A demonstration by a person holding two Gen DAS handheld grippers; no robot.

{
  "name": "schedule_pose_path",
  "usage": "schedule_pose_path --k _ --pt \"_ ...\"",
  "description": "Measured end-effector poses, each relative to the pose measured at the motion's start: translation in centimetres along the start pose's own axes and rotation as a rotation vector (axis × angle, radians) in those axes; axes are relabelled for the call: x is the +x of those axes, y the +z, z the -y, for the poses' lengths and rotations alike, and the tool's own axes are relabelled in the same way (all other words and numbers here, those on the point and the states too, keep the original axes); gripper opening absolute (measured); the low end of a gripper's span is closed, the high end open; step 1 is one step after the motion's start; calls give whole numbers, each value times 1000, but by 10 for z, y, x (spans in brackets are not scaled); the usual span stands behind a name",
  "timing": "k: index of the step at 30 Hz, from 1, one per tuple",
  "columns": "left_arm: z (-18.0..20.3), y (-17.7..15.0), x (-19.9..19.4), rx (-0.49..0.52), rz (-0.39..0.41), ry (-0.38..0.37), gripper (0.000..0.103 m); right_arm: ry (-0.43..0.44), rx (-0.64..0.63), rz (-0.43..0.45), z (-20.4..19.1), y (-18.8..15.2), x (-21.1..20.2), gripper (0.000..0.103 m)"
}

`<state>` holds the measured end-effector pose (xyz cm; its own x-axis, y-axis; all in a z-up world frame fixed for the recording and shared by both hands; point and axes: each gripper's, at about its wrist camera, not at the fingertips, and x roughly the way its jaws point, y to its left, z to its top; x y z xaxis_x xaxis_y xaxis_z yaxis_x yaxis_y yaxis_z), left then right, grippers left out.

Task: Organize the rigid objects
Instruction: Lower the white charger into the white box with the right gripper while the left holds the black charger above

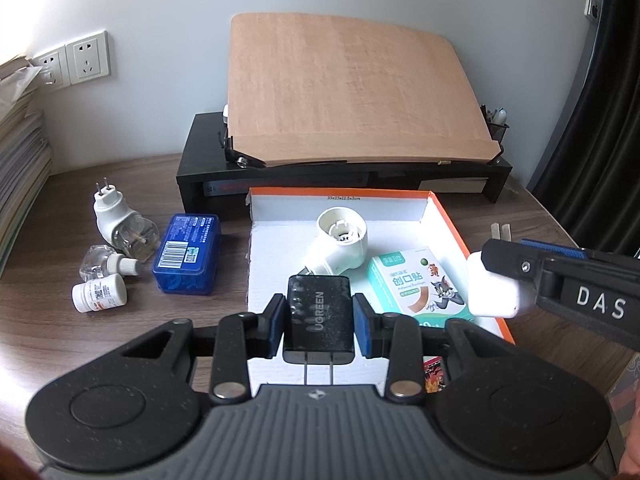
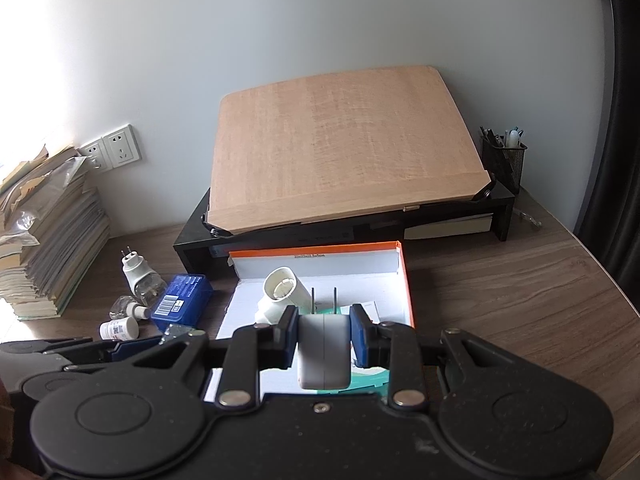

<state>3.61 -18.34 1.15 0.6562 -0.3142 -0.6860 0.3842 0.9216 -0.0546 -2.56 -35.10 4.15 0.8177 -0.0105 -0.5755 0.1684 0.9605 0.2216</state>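
box open on tabletop, 12 o'clock of both grippers | left gripper jaws clamp black charger, prongs toward camera, above near edge | right gripper jaws clamp white charger, prongs 12 o'clock, above box

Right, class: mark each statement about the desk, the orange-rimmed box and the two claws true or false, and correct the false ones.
1. The left claw is shut on a black charger. True.
2. The right claw is empty. False: it is shut on a white charger.
3. The plaster box lies inside the orange-rimmed box. True.
4. The blue case lies inside the orange-rimmed box. False: it lies on the desk, left of it.
5. The small white bottle stands upright. False: it lies on its side.
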Motion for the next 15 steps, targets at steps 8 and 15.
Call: schedule_pose_path --k 8,15 --pt "0 1 3 1 -3 -1 36 5 1 -3 0 1 3 35" --pt "0 1 6 -3 -10 -5 36 7 0 -11 -1 1 7 35"
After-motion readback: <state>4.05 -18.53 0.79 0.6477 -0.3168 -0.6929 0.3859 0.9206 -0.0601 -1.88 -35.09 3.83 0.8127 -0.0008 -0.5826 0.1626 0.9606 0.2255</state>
